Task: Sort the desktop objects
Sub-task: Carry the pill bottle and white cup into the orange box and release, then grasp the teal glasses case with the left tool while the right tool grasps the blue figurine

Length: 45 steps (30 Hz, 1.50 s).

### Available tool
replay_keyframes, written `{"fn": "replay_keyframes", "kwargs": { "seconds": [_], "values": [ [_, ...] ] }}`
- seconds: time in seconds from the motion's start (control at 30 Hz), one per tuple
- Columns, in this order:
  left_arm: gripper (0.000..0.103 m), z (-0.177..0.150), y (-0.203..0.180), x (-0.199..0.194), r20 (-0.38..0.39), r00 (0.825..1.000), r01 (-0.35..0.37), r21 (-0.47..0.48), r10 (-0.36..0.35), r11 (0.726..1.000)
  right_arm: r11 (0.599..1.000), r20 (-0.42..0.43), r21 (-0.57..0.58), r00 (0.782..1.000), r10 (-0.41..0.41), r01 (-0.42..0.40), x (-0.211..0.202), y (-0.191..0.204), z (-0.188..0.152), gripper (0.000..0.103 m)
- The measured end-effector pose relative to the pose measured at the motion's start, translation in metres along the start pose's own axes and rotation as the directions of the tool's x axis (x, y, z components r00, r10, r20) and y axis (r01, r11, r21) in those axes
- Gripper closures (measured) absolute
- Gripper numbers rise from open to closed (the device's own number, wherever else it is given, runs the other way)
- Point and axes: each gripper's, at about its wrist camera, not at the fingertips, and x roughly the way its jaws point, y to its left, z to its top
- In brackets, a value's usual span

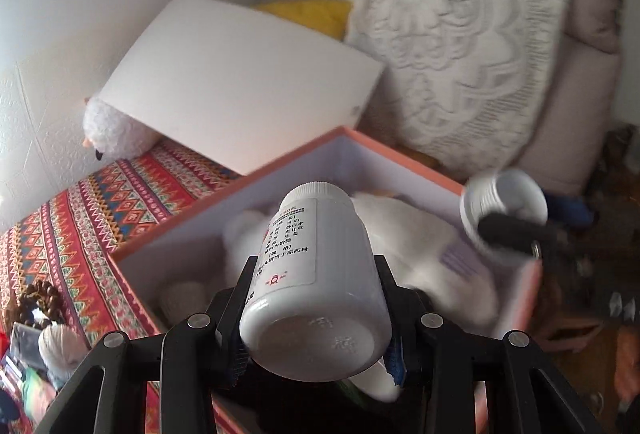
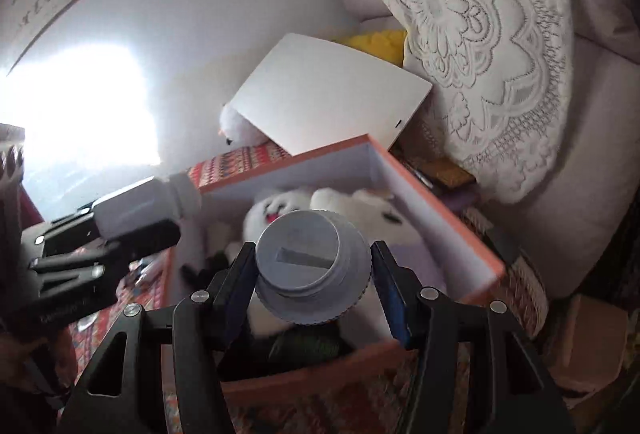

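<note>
My left gripper (image 1: 316,318) is shut on a white medicine bottle (image 1: 316,274) with a printed label, held over the open orange box (image 1: 400,148). The bottle (image 2: 148,204) and left gripper (image 2: 132,238) also show at the left of the right wrist view. My right gripper (image 2: 314,274) is shut on a small white ribbed jar (image 2: 314,266) with a slotted top, above the same box (image 2: 440,218). That jar (image 1: 504,206) appears at the box's right rim in the left wrist view. A white plush toy (image 2: 280,212) lies inside the box.
The box's white lid (image 1: 240,86) leans against the wall behind it. A patterned red cloth (image 1: 100,202) covers the surface. A lace cushion (image 1: 452,34) rests on a sofa at the right. A white plush bird (image 1: 112,132) and small clutter (image 1: 40,314) lie at the left.
</note>
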Motion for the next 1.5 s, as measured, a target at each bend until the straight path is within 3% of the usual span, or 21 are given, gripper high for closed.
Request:
{"fn": "replay_keyframes", "kwargs": {
  "seconds": [0.03,0.07,0.13,0.2,0.23,0.4,0.6,0.97,1.27,1.5],
  "values": [
    [0.056,0.004,0.005,0.009,-0.004,1.0,-0.006,-0.009,0.006,1.0,1.0,-0.008,-0.007,1.0,-0.004,0.004,0.015,-0.002,0.013,0.043],
    [0.039,0.007,0.01,0.017,-0.01,1.0,-0.013,-0.013,0.013,1.0,1.0,-0.015,-0.014,1.0,-0.009,0.009,0.031,-0.004,0.026,0.043],
    [0.017,0.011,0.018,0.026,-0.014,1.0,-0.017,-0.018,0.017,1.0,1.0,-0.034,-0.026,0.999,-0.011,0.01,0.066,-0.008,0.049,0.043],
    [0.016,0.016,0.027,0.027,0.007,0.999,-0.032,-0.035,0.032,0.999,0.999,-0.067,-0.017,0.997,-0.049,0.048,0.103,-0.016,0.067,0.032],
    [0.016,0.016,0.031,0.024,0.013,0.999,-0.042,-0.039,0.043,0.998,0.998,-0.074,0.002,0.995,-0.07,0.071,0.119,-0.022,0.075,0.021],
    [0.014,0.004,0.051,0.006,0.025,0.996,-0.089,-0.064,0.091,0.994,0.993,-0.099,0.109,0.995,-0.026,0.037,0.142,-0.043,0.079,0.018],
    [0.011,-0.046,0.068,-0.041,0.012,0.995,-0.092,-0.143,0.095,0.985,0.995,-0.073,0.096,0.997,-0.008,0.015,0.089,-0.024,0.043,0.018],
    [0.007,-0.16,0.084,-0.146,-0.026,0.994,-0.108,-0.221,0.104,0.969,1.0,0.072,-0.01,0.997,-0.01,0.01,-0.071,0.056,-0.036,0.011],
    [0.001,-0.245,0.125,-0.21,-0.069,0.985,-0.172,-0.294,0.158,0.94,1.0,-0.04,0.009,0.999,0.02,-0.02,-0.112,0.111,-0.12,0.01],
    [0.001,-0.292,0.171,-0.235,-0.117,0.959,-0.284,-0.354,0.259,0.891,0.992,-0.167,-0.004,0.978,0.127,-0.129,-0.088,0.178,-0.166,0.01]
  ]
}}
